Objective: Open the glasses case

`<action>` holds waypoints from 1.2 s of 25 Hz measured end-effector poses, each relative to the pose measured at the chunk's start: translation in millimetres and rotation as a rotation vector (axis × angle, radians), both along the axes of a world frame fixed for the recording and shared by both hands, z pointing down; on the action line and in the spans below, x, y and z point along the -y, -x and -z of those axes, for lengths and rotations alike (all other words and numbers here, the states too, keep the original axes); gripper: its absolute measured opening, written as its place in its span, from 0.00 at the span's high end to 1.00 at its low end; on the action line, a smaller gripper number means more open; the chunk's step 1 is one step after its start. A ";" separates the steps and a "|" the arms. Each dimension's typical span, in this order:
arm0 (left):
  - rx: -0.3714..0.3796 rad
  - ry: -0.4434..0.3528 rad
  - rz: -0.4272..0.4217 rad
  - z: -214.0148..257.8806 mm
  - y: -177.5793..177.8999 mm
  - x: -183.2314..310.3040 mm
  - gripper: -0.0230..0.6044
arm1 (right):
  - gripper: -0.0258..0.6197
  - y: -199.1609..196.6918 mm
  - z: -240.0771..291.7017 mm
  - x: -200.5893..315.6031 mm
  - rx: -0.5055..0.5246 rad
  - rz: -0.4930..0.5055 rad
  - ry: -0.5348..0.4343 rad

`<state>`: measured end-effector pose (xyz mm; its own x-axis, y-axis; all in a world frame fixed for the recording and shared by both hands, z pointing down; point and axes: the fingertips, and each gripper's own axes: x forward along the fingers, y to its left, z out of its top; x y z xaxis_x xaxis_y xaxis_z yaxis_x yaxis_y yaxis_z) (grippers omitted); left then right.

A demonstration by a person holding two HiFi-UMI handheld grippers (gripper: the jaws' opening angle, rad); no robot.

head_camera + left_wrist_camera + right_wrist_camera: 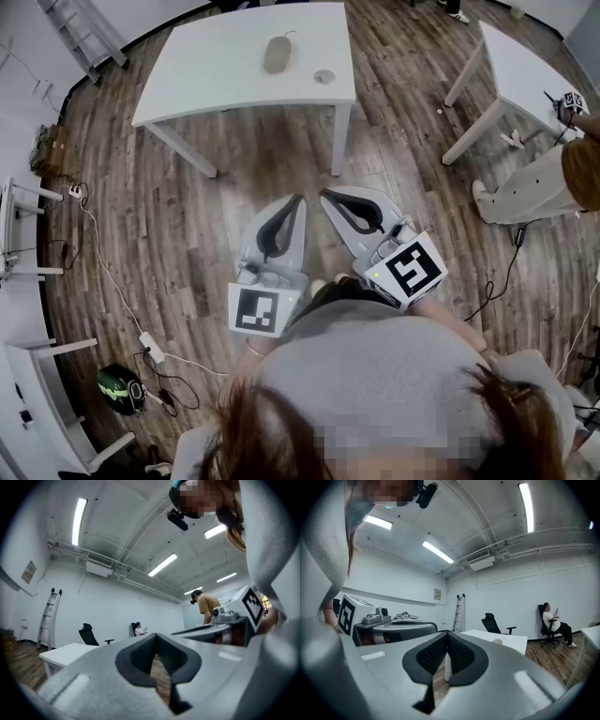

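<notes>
The glasses case (277, 53), a beige oval, lies on the white table (216, 75) at the far side of the head view, next to a small round disc (323, 76). Both grippers hang level over the wooden floor, well short of the table. My left gripper (297, 200) is shut with nothing between its pads (140, 658). My right gripper (326, 196) is shut and empty too, its tips close beside the left one's. In the right gripper view the case (498, 641) shows as a small shape on the table (506, 645) beyond the closed pads (461, 656).
A second white table (525, 66) stands at the right, with a person in a tan shirt (562, 183) beside it. A ladder (80, 33) leans at the back left. Cables and a power strip (150, 347) lie on the floor at left. A seated person (553, 620) and an office chair (492, 623) are by the far wall.
</notes>
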<state>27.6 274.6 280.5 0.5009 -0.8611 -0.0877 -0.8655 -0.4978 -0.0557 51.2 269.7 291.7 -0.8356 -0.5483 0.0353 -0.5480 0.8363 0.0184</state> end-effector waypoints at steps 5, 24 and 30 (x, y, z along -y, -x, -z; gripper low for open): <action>-0.002 -0.001 -0.002 1.5 -1.8 2.1 0.96 | 0.95 -1.3 2.6 1.7 0.014 0.002 -0.001; -0.024 -0.017 0.089 0.9 -16.3 7.7 0.96 | 0.96 -30.6 11.7 13.1 0.069 0.019 -0.064; -0.027 -0.016 0.149 -0.1 1.1 16.8 0.96 | 0.96 -23.8 9.3 27.2 0.054 0.059 -0.067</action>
<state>26.5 257.8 280.6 0.3652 -0.9239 -0.1140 -0.9309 -0.3632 -0.0383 75.0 242.6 282.5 -0.8664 -0.4973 -0.0456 -0.4992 0.8652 0.0470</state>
